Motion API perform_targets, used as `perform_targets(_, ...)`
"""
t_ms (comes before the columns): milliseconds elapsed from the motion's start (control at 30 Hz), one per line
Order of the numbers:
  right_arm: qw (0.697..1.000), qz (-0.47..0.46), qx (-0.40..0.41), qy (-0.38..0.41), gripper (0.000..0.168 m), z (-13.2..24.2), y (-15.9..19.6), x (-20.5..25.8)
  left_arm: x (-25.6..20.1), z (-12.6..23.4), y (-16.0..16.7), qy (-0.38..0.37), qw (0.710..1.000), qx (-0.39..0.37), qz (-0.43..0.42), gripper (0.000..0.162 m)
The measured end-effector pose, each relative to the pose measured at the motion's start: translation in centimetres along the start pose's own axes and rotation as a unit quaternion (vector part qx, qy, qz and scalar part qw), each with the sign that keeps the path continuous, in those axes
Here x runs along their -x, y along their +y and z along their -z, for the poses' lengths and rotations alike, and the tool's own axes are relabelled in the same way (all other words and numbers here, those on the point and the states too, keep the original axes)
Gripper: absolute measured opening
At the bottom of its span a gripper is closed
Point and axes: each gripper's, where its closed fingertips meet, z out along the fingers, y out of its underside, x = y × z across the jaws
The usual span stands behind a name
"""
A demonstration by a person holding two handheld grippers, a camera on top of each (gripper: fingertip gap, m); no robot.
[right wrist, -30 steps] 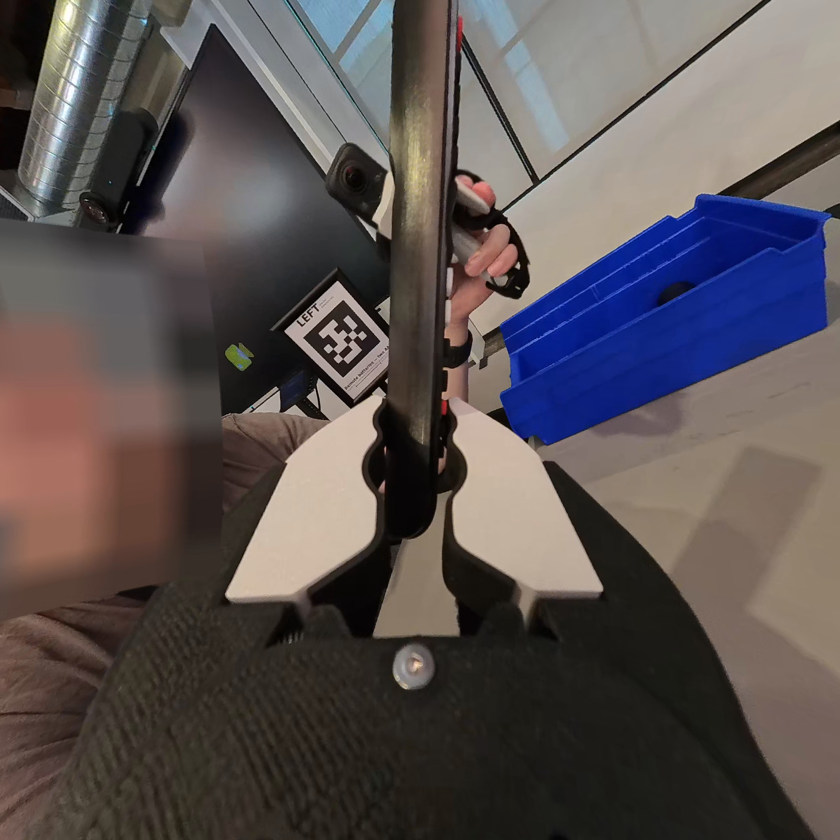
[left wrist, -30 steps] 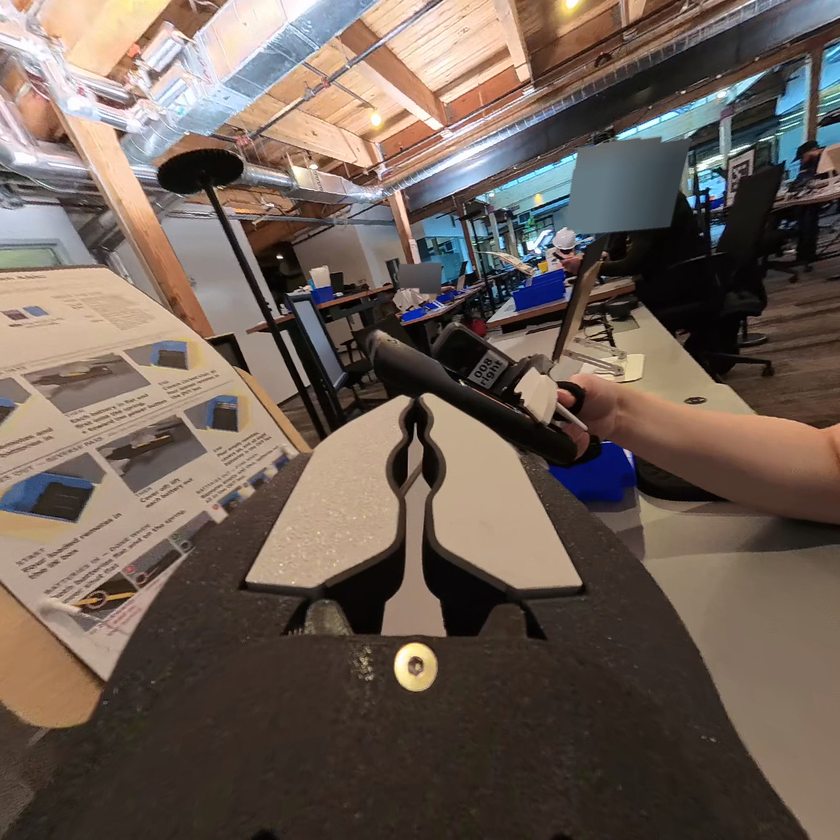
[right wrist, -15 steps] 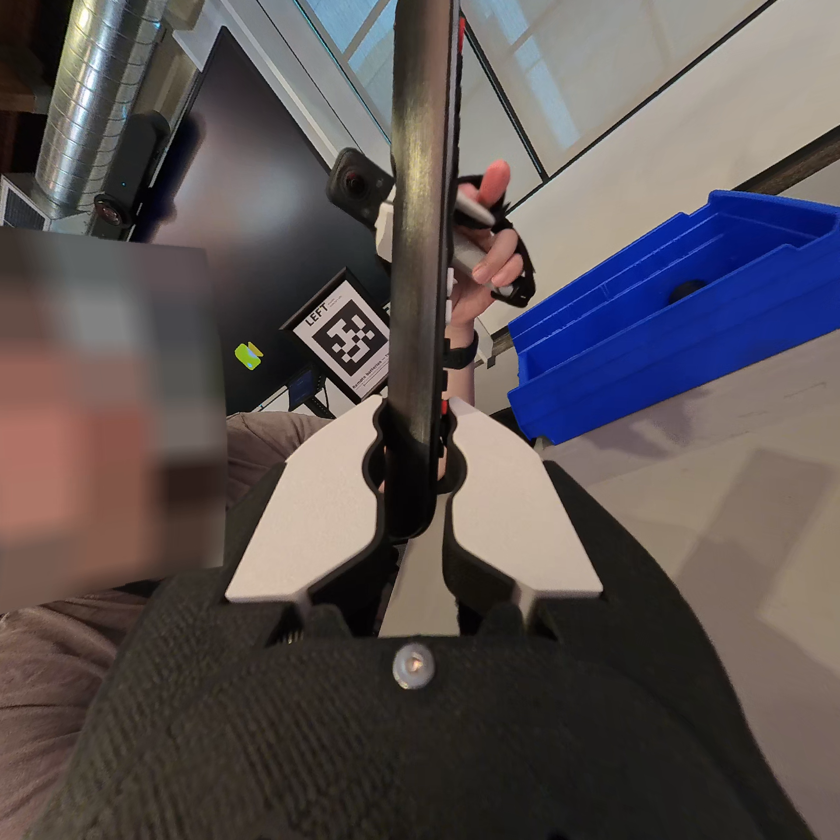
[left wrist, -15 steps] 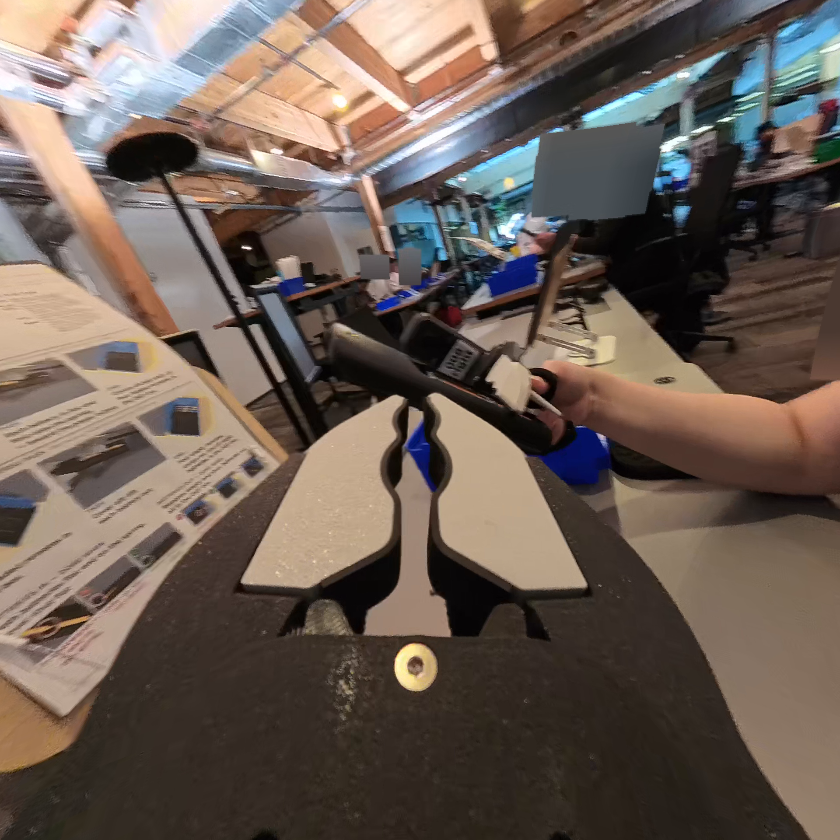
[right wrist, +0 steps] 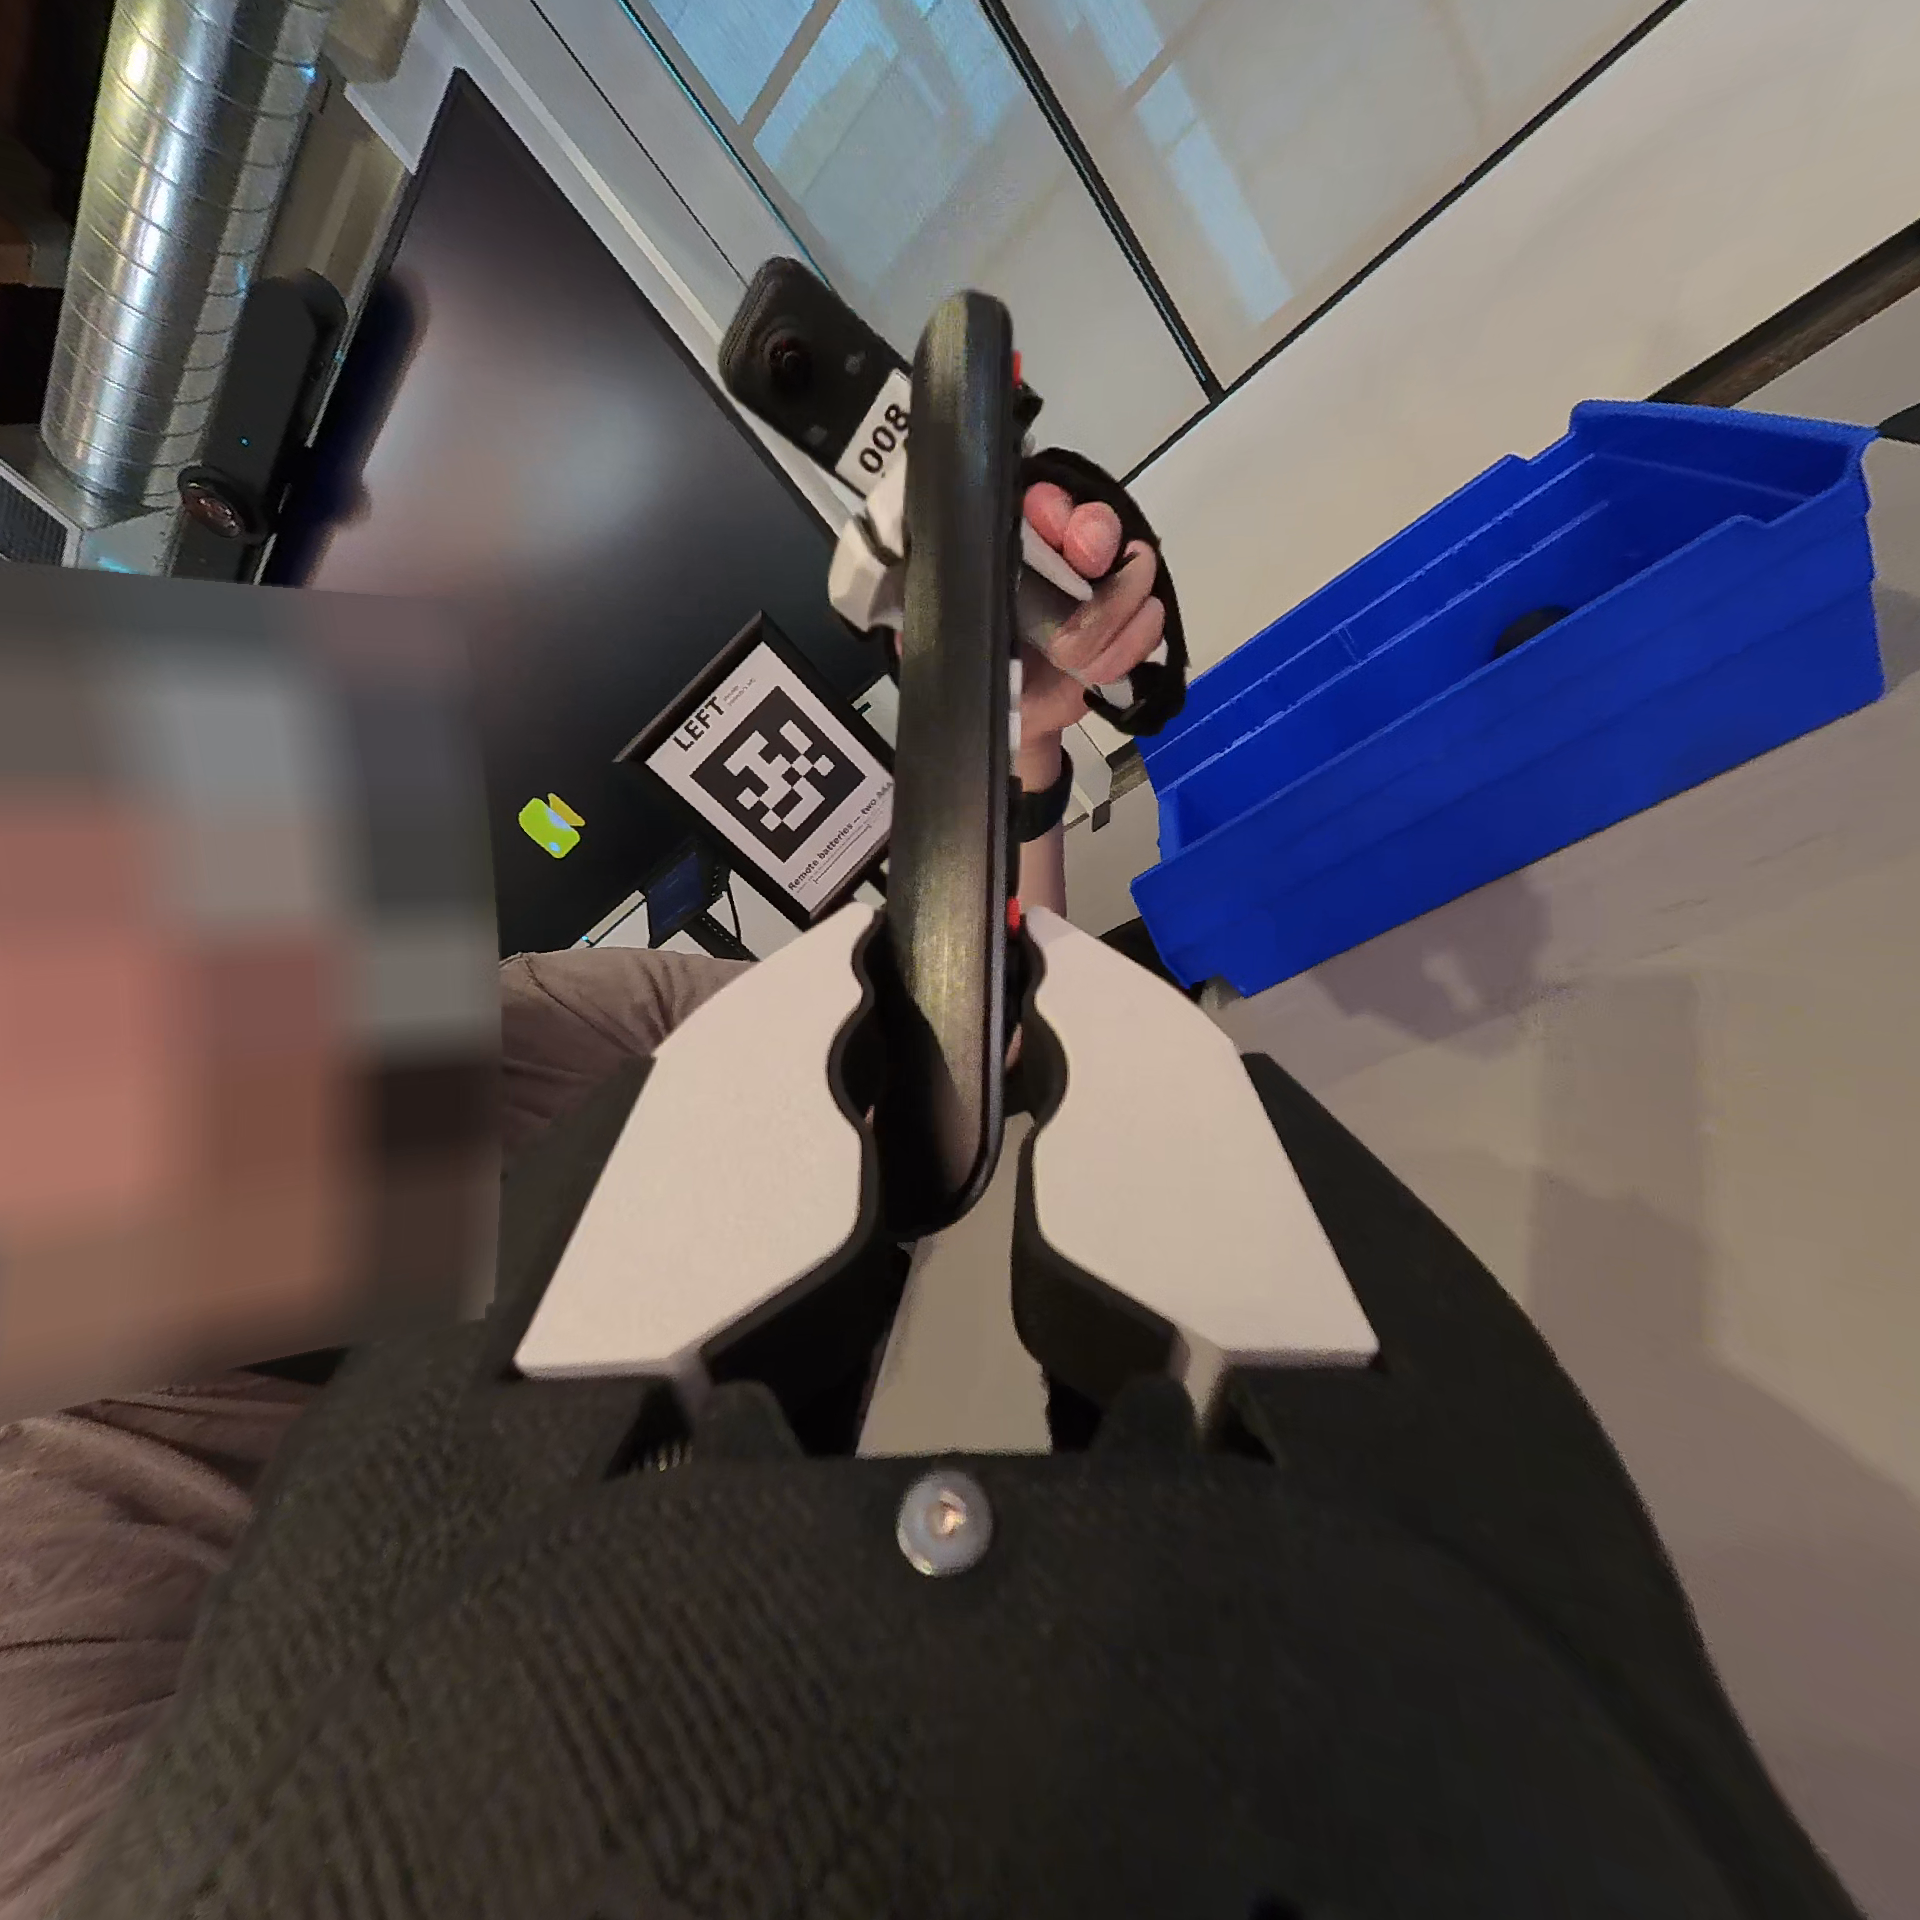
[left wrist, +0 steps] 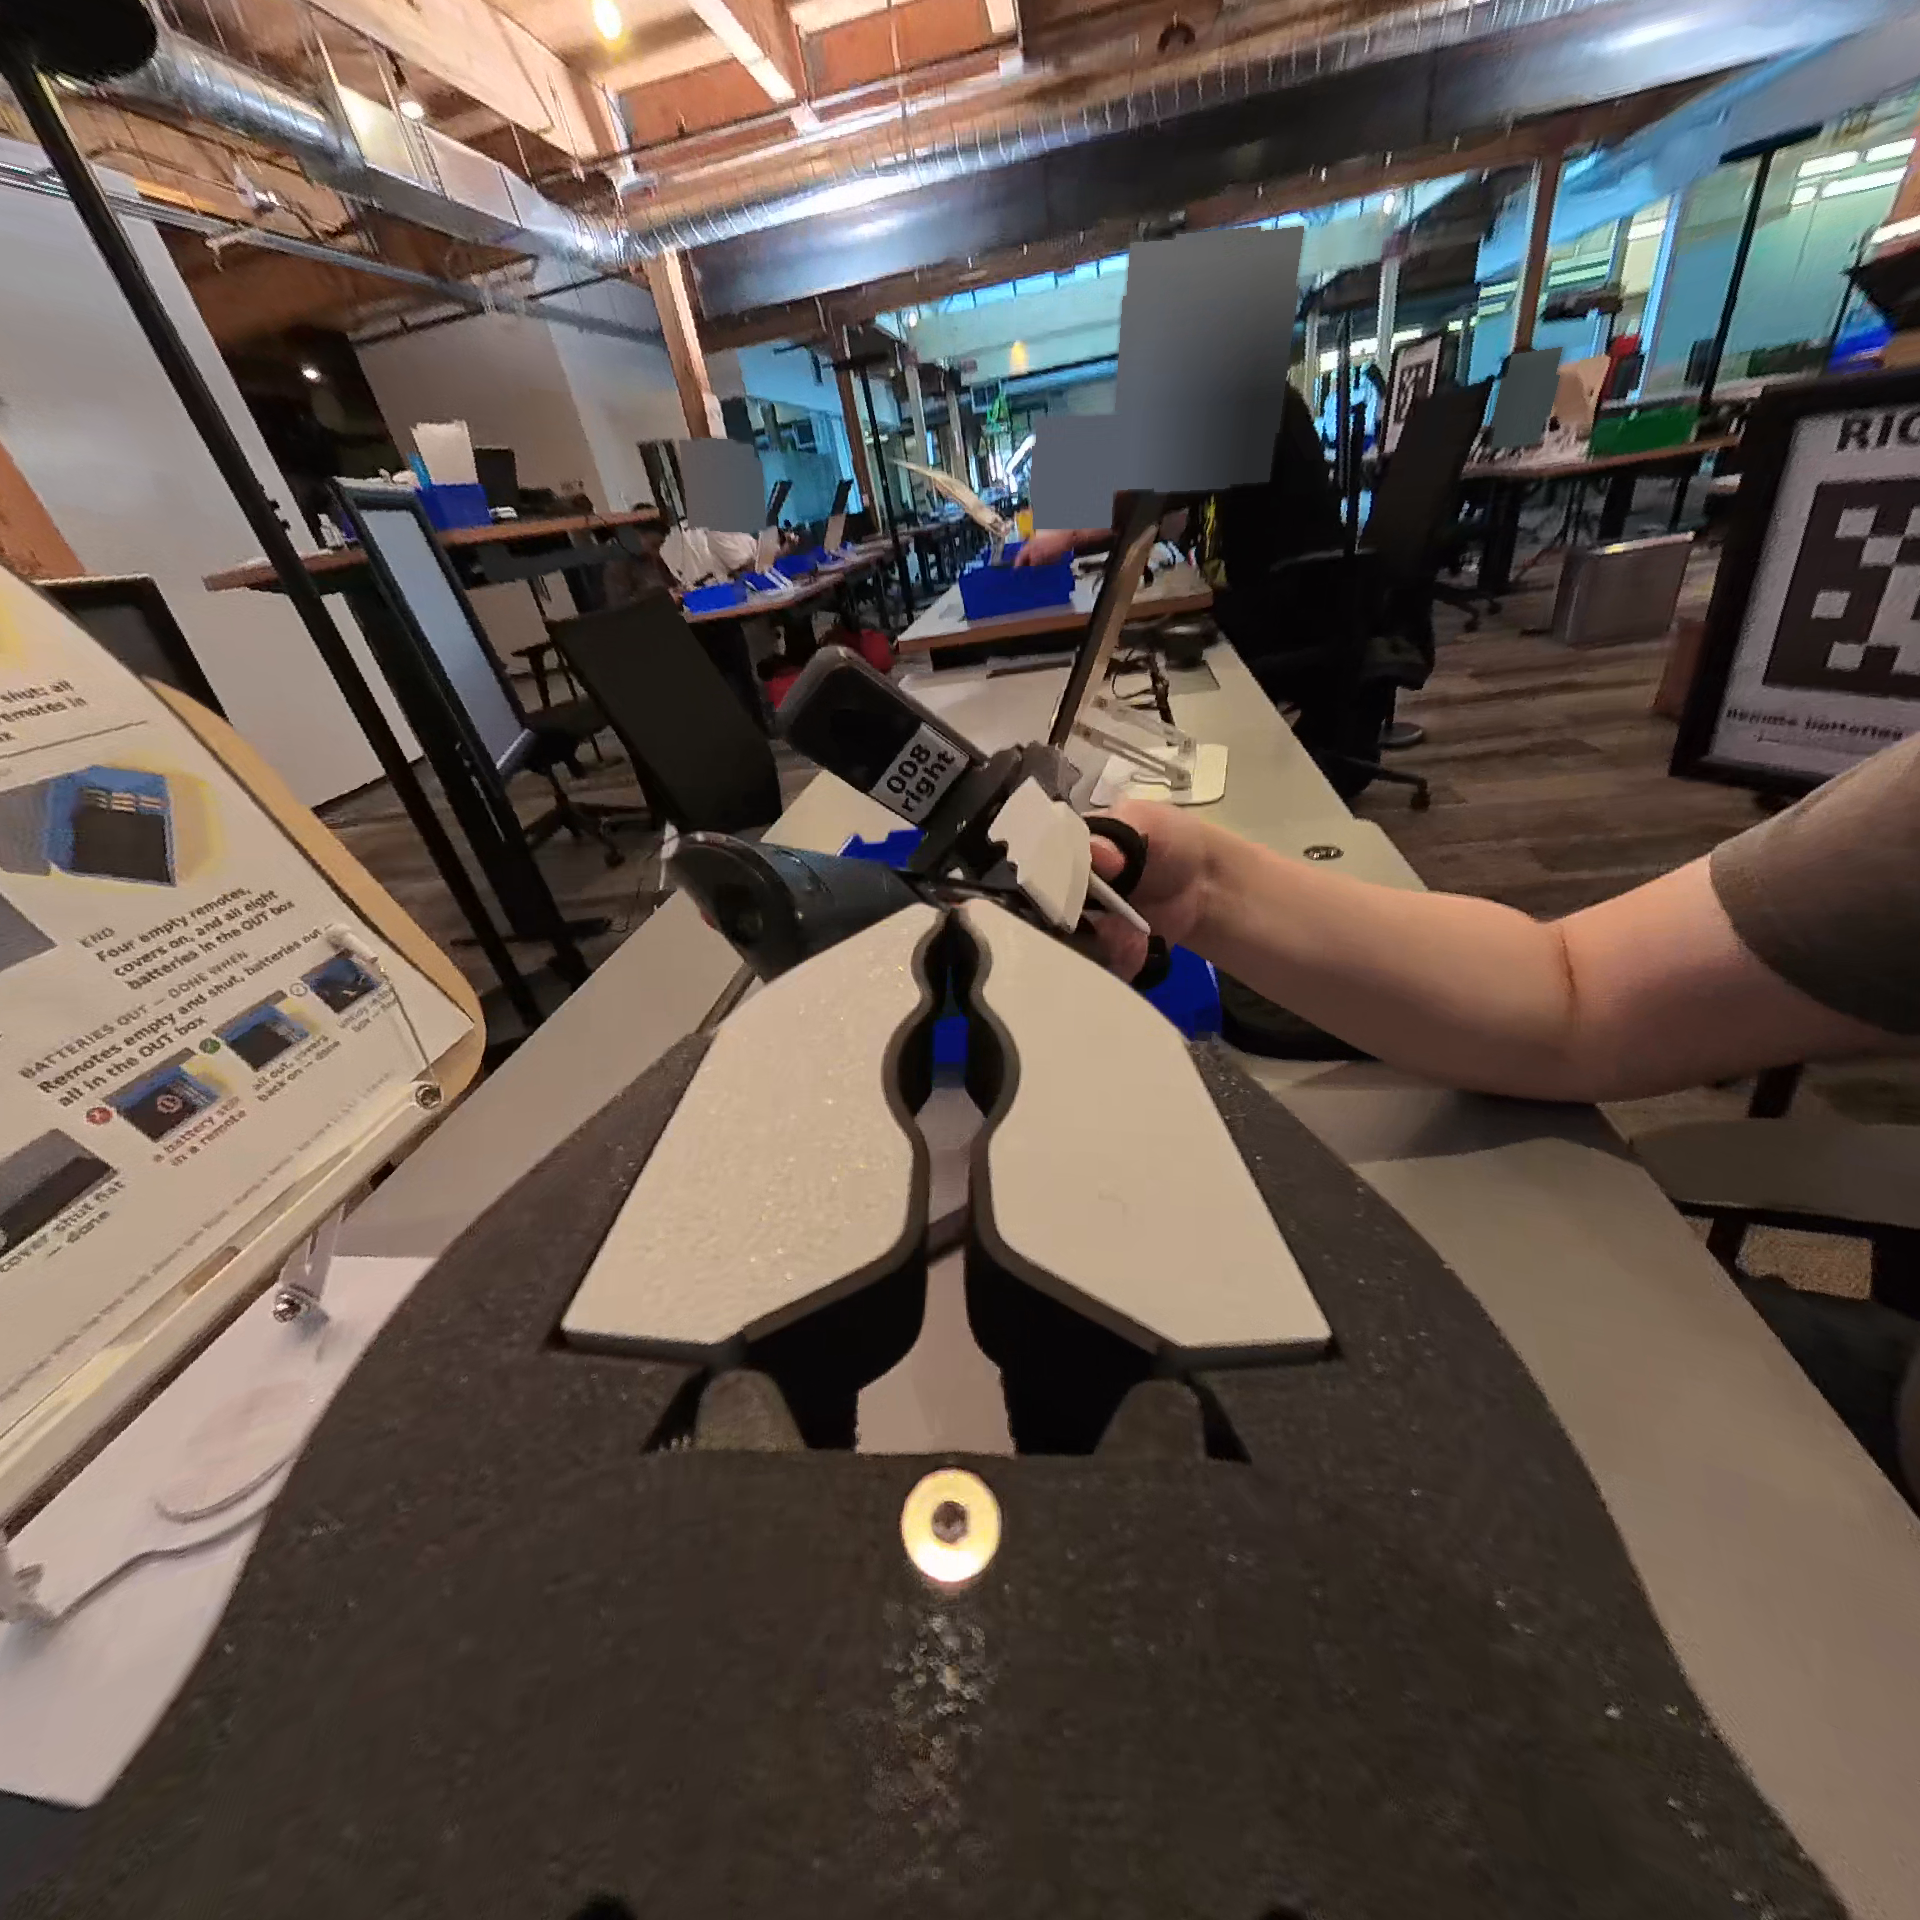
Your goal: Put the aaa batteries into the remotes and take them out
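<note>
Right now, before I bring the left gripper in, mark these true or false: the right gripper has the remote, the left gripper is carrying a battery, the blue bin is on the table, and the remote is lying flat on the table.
1. The right gripper is shut on the black remote. True.
2. The left gripper carries a battery. False: its fingers are almost closed with nothing between them.
3. The blue bin sits on the grey table. True.
4. The remote lies flat on the table. False: it is held in the air, standing out past the gripper's fingertips.
</note>
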Motion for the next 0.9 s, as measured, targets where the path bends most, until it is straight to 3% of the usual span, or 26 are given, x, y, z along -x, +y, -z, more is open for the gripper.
perform_targets(167, 0.999, -0.013, 0.008, 0.035, 0.022, -0.3, 0.6, -1.8, 0.9, 0.6, -0.7, -0.033, 0.999, -0.019, -0.003, 0.000)
perform_targets(333, 0.996, -0.077, -0.044, -0.002, 0.022, 0.1, 0.0, -2.8, 1.4, 1.3, -0.7, -0.042, 0.998, -0.004, 0.042, 0.000)
perform_targets(533, 0.995, -0.070, -0.065, -0.027, 0.022, 0.7, -0.8, -2.3, 3.6, 1.5, 1.1, -0.087, 0.990, 0.020, 0.107, 0.000)
perform_targets(700, 0.999, -0.033, -0.027, -0.007, 0.022, 0.5, -0.3, -1.3, 3.5, 0.1, 3.7, -0.056, 0.978, 0.056, 0.193, 0.048)
perform_targets(800, 1.000, -0.026, -0.007, 0.000, 0.022, 0.4, 0.1, -1.0, 2.0, -1.0, 3.3, 0.005, 0.975, 0.037, 0.219, 0.047)
perform_targets(900, 0.999, -0.020, 0.026, 0.009, 0.022, 0.1, 1.0, -1.0, 1.6, -2.0, 3.8, 0.010, 0.979, 0.039, 0.199, 0.046)
